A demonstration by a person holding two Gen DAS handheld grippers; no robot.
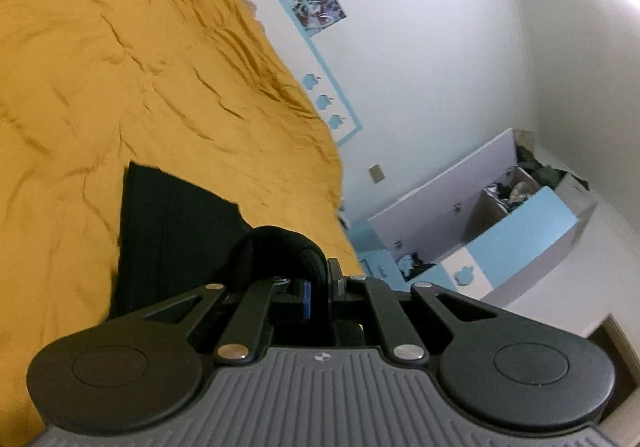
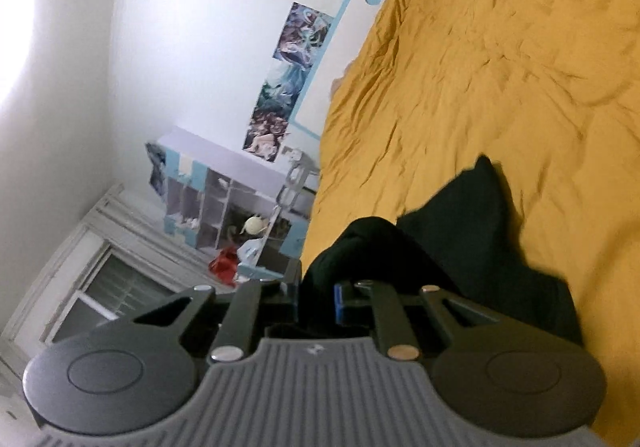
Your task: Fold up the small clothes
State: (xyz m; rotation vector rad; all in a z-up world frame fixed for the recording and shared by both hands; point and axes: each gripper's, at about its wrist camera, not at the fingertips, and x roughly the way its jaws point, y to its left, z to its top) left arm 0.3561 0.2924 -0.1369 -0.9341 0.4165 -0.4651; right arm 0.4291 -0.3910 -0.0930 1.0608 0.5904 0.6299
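There is one piece of small clothing here, a dark, almost black soft cloth garment, and it lies on a big crinkled mustard-yellow bed cover. In the left wrist view the garment sits in the lower middle of the frame, and a fold of it bulges up right at the tips of the left gripper. That gripper is squeezed narrow, and the dark cloth is pinched between its jaws. In the right wrist view the same garment fills the lower middle and lower right, and the right gripper is also pulled in narrow with a bunch of the cloth between its jaws. So there are two grippers and each one seems to hold its own bit of the one garment. The cloth looks light, thin and floppy, so it will likely sag and bunch up, not stay flat by itself. It does not look slippery or easy to break. The best places to hold it are probably at two corners or along one edge, well apart, so it hangs flat for the fold. The pictures are a bit blurry, so I cannot tell what kind of clothing it is. No other clothes lie on the bed cover.
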